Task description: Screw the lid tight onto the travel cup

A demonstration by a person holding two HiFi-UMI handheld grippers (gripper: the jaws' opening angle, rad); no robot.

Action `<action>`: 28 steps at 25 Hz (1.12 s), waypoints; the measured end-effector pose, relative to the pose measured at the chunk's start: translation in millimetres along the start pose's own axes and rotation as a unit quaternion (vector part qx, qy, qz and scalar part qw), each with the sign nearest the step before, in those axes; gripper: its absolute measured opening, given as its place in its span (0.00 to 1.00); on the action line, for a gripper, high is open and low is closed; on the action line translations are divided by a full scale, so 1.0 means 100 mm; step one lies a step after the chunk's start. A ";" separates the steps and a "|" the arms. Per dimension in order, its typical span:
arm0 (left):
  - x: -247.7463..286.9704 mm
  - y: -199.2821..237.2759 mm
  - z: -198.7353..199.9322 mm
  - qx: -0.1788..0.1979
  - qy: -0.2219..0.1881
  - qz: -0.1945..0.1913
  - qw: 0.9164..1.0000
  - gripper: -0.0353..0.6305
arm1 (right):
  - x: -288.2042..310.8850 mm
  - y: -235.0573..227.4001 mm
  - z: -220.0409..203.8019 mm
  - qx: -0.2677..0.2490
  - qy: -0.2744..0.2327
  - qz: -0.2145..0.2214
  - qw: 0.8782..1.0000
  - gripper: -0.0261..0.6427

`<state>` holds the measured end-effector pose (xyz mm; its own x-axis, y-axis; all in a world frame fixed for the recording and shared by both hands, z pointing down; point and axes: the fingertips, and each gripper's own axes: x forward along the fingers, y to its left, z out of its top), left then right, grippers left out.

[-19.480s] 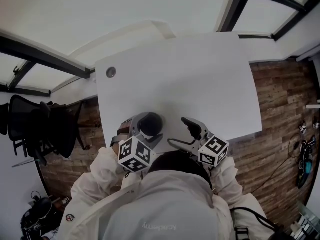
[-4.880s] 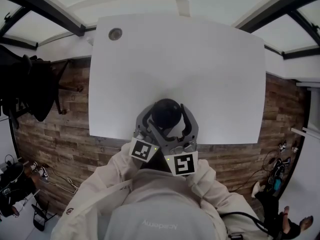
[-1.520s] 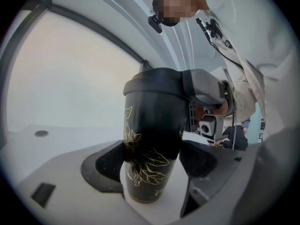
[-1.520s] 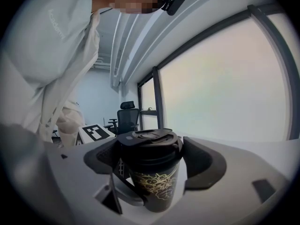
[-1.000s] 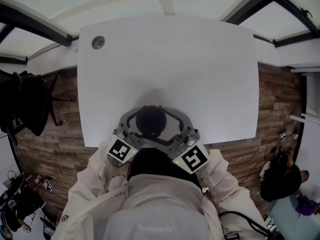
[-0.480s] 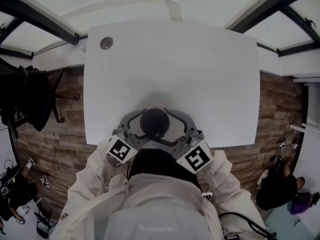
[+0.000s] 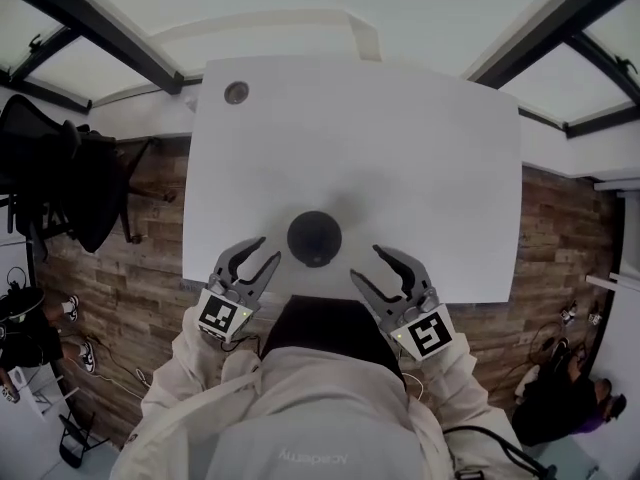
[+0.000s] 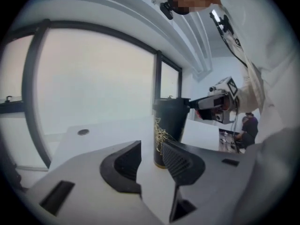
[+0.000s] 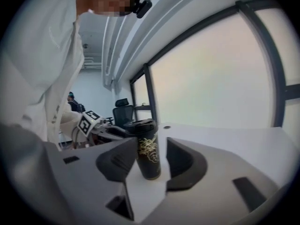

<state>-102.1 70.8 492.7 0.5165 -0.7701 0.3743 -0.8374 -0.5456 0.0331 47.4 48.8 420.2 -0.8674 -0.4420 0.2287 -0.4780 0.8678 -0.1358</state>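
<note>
The black travel cup [image 7: 314,238] stands upright on the white table [image 7: 400,148] near its front edge, with its black lid [image 7: 314,234] on top. Neither gripper touches it. To its left, my left gripper [image 7: 268,250] is open, and its jaws have just been closing with nothing between them. On the other side, my right gripper [image 7: 366,262] is open too, its jaws likewise narrowing on nothing. The left gripper view has the cup [image 8: 168,130] with its gold print beyond the left gripper [image 8: 151,156]. Beyond the right gripper [image 9: 151,159] the cup [image 9: 147,149] stands the same way.
A round grommet [image 7: 236,92] sits in the table's far left corner. A black office chair [image 7: 70,168] stands on the wooden floor [image 7: 150,228] to the left. Windows run behind the table.
Both grippers have let go of the cup and drawn back toward me, one to each side. The cup now stands alone. Their jaws look narrower than before.
</note>
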 end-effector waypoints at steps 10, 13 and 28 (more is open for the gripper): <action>-0.37 0.01 0.93 -0.041 -0.082 0.144 0.985 0.06 | -0.35 -0.17 0.41 0.078 -0.024 -0.177 0.981 0.07; -0.38 0.00 1.19 -0.027 -0.092 0.160 0.982 0.06 | -0.40 -0.19 0.65 0.069 -0.036 -0.217 0.973 0.07; -0.51 0.17 1.57 -0.004 -0.113 0.154 0.982 0.06 | -0.45 -0.22 1.08 0.049 -0.058 -0.272 0.959 0.07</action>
<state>-114.6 48.7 329.2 0.2653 -0.9520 0.1526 -0.9607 -0.2745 -0.0423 82.3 24.7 308.5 -0.4936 -0.8501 0.1837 -0.8696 0.4794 -0.1183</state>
